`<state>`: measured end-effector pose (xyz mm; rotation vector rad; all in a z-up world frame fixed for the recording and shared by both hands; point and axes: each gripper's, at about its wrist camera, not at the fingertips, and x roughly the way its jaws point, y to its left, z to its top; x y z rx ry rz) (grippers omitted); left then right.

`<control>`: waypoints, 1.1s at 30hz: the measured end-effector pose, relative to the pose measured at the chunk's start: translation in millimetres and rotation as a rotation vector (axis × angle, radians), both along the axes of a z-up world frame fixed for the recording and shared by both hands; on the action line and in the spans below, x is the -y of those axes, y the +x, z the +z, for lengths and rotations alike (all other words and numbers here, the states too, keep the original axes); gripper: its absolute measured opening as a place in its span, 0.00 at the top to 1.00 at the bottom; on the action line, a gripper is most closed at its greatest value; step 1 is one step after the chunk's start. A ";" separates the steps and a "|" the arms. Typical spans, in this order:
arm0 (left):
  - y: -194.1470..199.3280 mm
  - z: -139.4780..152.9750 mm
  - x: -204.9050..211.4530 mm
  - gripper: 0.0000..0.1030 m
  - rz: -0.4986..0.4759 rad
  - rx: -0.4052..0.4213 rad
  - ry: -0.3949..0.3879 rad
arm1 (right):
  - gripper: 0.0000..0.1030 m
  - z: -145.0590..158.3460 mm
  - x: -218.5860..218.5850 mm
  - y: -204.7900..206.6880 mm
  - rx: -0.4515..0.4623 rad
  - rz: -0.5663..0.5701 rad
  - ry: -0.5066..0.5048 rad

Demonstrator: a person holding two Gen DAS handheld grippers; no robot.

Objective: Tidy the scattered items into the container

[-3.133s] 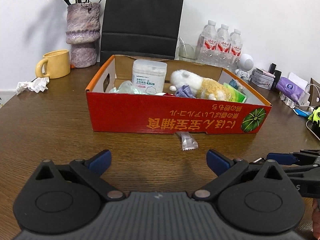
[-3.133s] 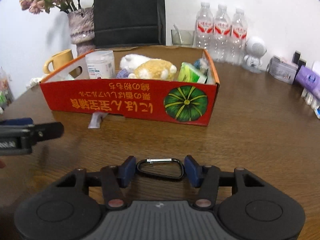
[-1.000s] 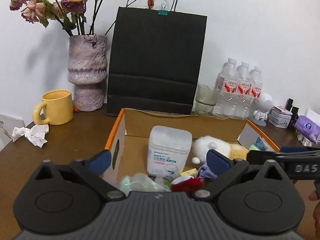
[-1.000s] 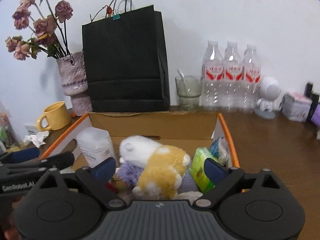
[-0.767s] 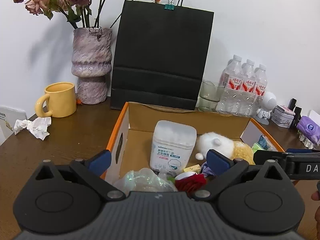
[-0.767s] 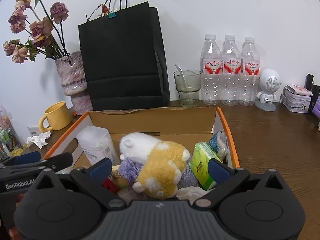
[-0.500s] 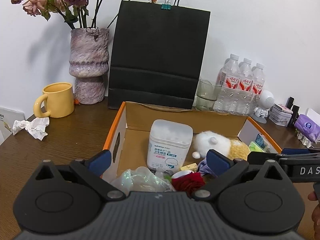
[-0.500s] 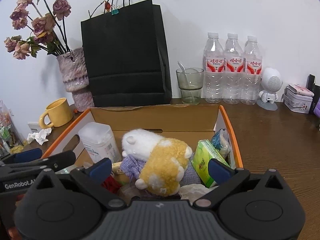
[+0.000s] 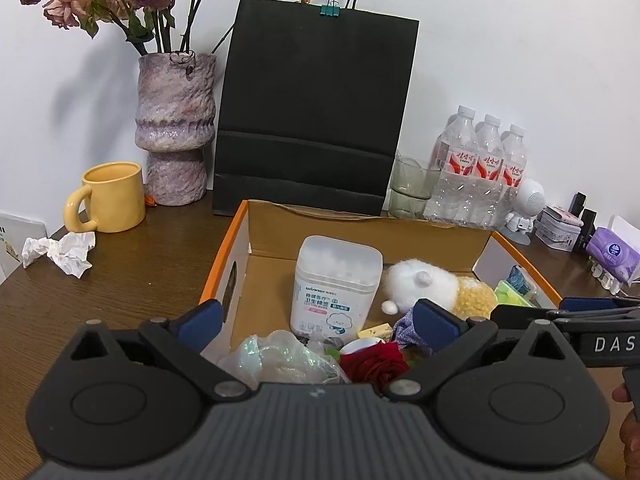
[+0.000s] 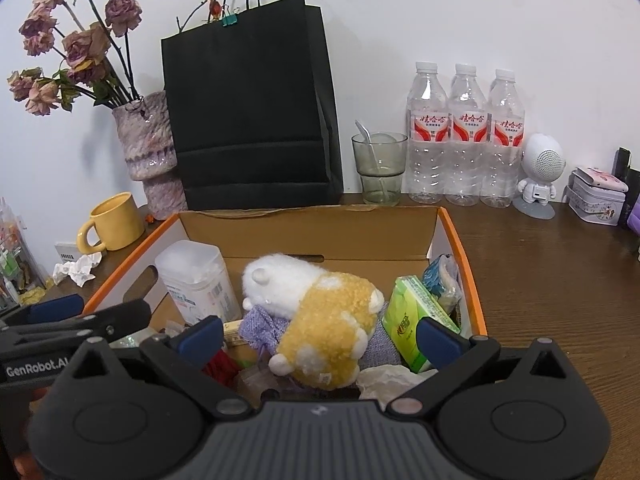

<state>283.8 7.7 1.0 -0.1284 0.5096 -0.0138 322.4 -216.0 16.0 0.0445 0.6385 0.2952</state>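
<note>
Two claws, left claw (image 9: 316, 318) and right claw (image 10: 318, 334), spread wide, empty, above box (image 10: 308, 236)

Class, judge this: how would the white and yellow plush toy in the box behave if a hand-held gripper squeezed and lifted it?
The plush toy looks fluffy, so it would probably squash rather than resist. It likely weighs little for its bulk. Lying on soft clutter in the box, it may sag or shift when lifted.

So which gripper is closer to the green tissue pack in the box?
Right. The right gripper hangs over the box with one fingertip beside the green tissue pack; the left gripper is over the opposite end.
</note>
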 end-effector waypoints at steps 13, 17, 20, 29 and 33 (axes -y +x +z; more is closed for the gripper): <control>-43.3 21.4 3.8 0.00 0.005 0.009 0.030 | 0.00 22.7 6.2 -42.3 0.034 -0.017 -0.019; -64.6 25.8 9.1 0.00 0.004 -0.010 0.051 | 0.00 31.9 11.5 -65.8 0.034 -0.025 -0.008; -80.6 28.7 13.5 0.00 -0.015 -0.030 0.059 | 0.00 36.8 13.4 -84.2 0.039 -0.026 -0.008; -122.7 43.4 18.3 0.00 -0.025 -0.055 0.049 | 0.00 48.6 16.0 -133.7 0.043 -0.028 -0.021; -137.4 47.7 19.5 0.00 -0.025 -0.054 0.053 | 0.00 50.6 15.3 -150.0 0.043 -0.028 -0.035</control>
